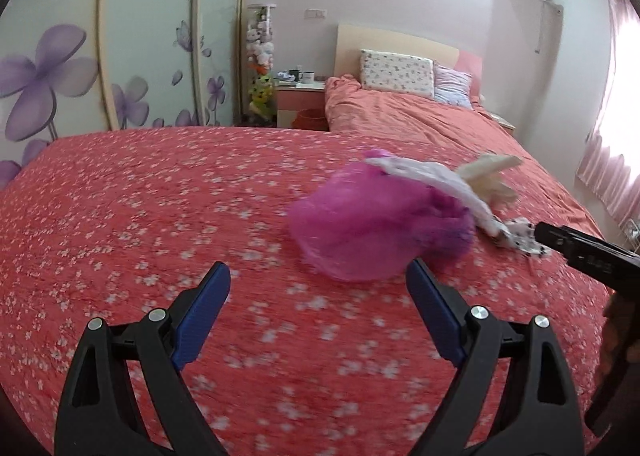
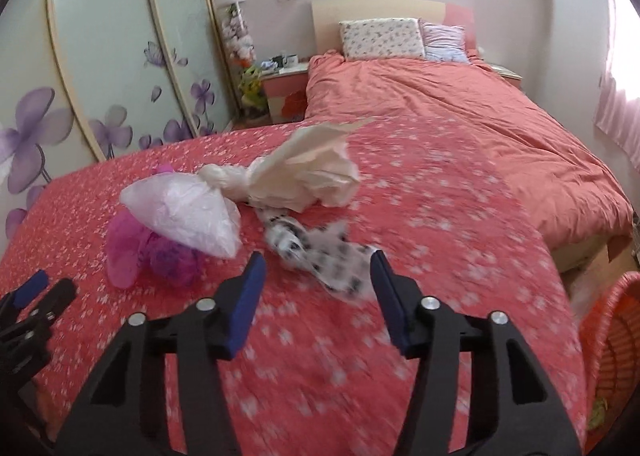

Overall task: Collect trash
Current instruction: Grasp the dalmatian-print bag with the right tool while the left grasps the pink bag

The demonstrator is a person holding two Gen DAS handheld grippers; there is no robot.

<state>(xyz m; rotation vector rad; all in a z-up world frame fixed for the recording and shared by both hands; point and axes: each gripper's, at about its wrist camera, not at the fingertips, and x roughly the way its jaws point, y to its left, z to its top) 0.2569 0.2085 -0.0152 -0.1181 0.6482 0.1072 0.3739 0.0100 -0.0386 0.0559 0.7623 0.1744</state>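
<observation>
A small heap of trash lies on the red flowered bedspread. It holds a magenta plastic bag, a pale translucent bag, a knotted cream bag and a black-spotted white wrapper. My left gripper is open just short of the magenta bag, with nothing between its pads. My right gripper stands open with the spotted wrapper's near end lying between its fingertips, which do not press on it. One black finger of the right gripper shows by the wrapper in the left wrist view.
An orange woven basket stands on the floor off the bed's right edge. Farther back lie a coral duvet and pillows. A nightstand and flower-painted wardrobe doors are on the left.
</observation>
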